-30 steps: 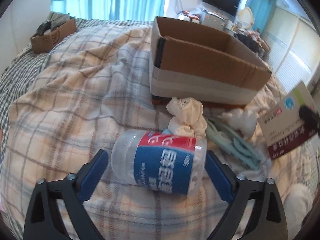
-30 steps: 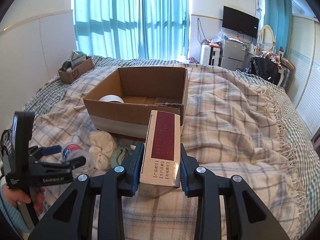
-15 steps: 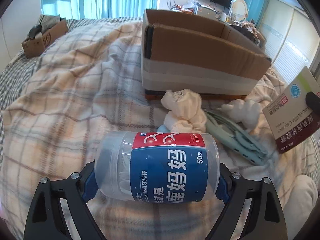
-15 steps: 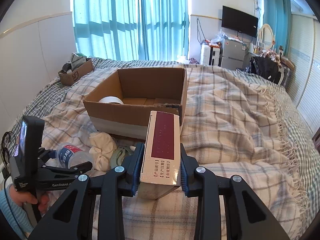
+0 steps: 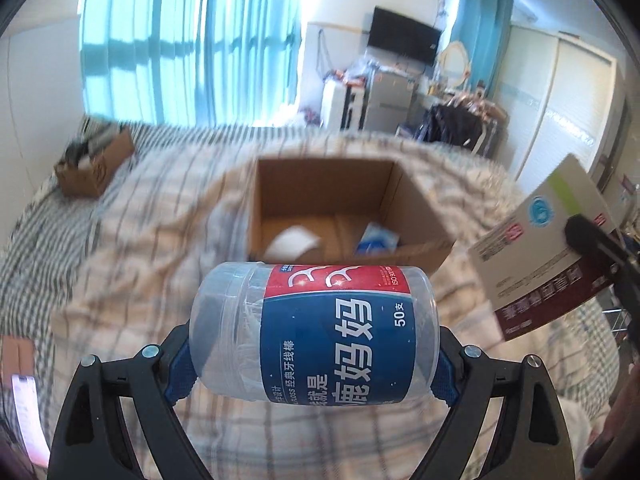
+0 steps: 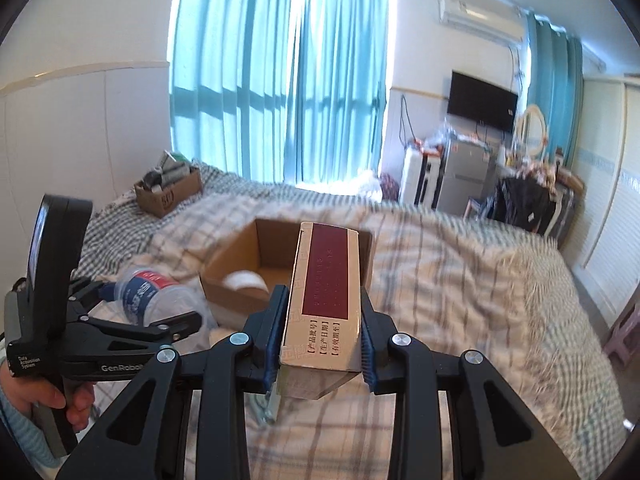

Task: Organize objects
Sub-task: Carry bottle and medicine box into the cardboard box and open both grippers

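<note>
My left gripper (image 5: 312, 360) is shut on a clear plastic jar of floss picks (image 5: 316, 332) with a red and blue label, held sideways in the air in front of the open cardboard box (image 5: 424, 208). The jar also shows in the right wrist view (image 6: 148, 292). My right gripper (image 6: 322, 332) is shut on a long beige and maroon carton (image 6: 324, 296), lifted before the same box (image 6: 240, 256). The carton shows at the right in the left wrist view (image 5: 540, 256). Inside the box lie a white tape roll (image 5: 292, 244) and a blue packet (image 5: 378, 236).
A plaid blanket (image 6: 460, 280) covers the bed. A small cardboard box of clutter (image 6: 168, 192) sits at the far left by the wall. Blue curtains, a TV, a fridge and clothes stand beyond the bed. A phone (image 5: 26, 416) lies at the lower left.
My left gripper closed on the jar and lifted it off the blanket toward the box. My right gripper rose with the carton. The rag and hangers dropped out of view.
</note>
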`<state>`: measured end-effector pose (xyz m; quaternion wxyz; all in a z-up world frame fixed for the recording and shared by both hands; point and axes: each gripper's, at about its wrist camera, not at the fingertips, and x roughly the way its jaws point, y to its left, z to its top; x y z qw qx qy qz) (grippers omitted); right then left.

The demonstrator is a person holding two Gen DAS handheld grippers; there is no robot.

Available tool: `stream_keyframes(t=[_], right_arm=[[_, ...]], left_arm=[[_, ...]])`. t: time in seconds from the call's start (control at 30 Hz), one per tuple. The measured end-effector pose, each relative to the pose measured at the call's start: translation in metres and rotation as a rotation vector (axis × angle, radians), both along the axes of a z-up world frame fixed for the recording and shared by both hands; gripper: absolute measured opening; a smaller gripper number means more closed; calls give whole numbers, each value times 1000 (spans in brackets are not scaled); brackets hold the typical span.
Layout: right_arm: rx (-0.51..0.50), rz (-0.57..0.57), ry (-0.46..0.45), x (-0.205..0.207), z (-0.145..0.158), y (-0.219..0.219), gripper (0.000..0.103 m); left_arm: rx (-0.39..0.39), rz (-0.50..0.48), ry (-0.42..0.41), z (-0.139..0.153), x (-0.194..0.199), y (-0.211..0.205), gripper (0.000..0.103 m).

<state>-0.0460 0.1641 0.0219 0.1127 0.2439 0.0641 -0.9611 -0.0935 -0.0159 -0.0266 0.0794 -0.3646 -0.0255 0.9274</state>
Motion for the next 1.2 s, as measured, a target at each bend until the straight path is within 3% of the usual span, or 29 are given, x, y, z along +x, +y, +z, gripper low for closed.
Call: stream_keyframes(t=[0.23, 0.5, 0.7, 0.9, 1.2], right_arm=[[30, 22, 67, -24, 33, -14, 31], [35, 22, 82, -85, 45, -26, 31], [1, 6, 45, -135, 25, -25, 31], [-35, -8, -31, -186, -14, -22, 31], [-56, -7, -87, -215, -48, -14, 31]], left_arm=[[-38, -16, 76, 36, -34, 12, 92], [-22, 12, 87, 34, -81, -1, 92], [-21, 29, 49, 9, -117, -9, 92], [-35, 10, 30, -16, -144, 0, 92], [-57, -25, -8, -44, -165, 17, 92]])
